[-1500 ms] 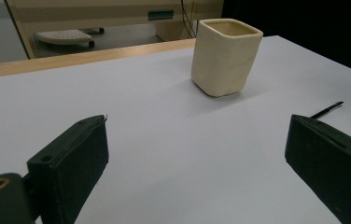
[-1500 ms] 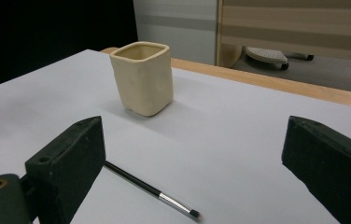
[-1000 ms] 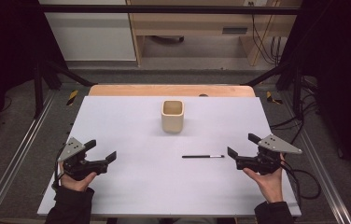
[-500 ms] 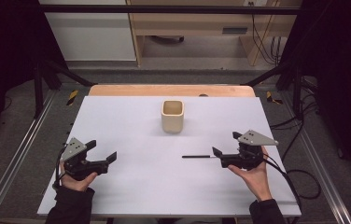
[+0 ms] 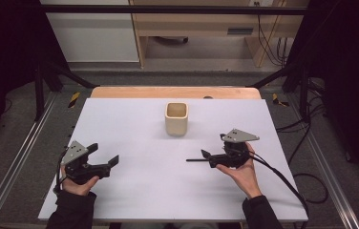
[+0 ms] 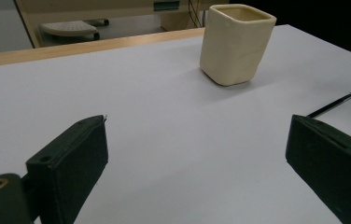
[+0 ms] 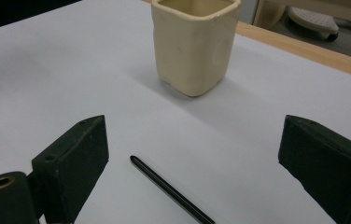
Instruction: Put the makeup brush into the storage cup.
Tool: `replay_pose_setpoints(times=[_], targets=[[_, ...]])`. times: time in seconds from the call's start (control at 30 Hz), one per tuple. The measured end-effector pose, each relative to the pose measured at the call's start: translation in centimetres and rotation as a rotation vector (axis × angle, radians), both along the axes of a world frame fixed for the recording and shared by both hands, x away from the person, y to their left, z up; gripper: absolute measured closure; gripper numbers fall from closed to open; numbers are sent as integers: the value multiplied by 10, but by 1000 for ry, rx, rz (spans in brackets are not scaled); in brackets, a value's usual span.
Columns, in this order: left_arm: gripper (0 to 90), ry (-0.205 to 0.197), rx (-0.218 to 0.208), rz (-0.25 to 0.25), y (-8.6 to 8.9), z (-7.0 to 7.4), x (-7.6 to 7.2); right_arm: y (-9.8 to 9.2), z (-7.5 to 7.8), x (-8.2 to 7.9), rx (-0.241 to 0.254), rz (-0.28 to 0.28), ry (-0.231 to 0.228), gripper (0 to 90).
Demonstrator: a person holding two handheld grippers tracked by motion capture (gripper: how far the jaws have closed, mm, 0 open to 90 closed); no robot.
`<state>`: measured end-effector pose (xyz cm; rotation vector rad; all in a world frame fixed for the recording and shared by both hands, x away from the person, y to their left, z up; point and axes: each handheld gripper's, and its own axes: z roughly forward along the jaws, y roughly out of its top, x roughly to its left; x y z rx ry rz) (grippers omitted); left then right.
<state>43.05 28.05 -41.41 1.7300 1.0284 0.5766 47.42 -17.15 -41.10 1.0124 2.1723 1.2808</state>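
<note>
White surface (image 5: 120, 191) with a bare wood strip (image 5: 134, 92) along its far edge, set in a black metal frame with a crossbar (image 5: 168, 9) overhead and aluminium rails (image 5: 5, 176) at left and right. Grey carpet floor (image 5: 25, 143) around it, yellow-black tape marks (image 5: 74, 99) near both far corners, loose black cables (image 5: 311, 181) on the right. Far side: a white cabinet panel (image 5: 89, 31) at left, a light wood desk (image 5: 192, 28) with cables (image 5: 266, 33) hanging by its right leg; both outer edges of the room are dark.
</note>
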Motion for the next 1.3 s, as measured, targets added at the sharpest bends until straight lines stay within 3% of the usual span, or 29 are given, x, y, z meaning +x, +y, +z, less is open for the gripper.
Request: replay_pose_setpoints(times=[0.5,0.73,1.3], targets=[[53,0,0,-3,0,0,0,22,-36,16,-79,26,107,133],[53,1,2,-5,-1,-1,0,25,-43,19,-103,30,124,156],[54,1,4,-6,-1,-1,0,30,-65,26,-194,40,188,312]])
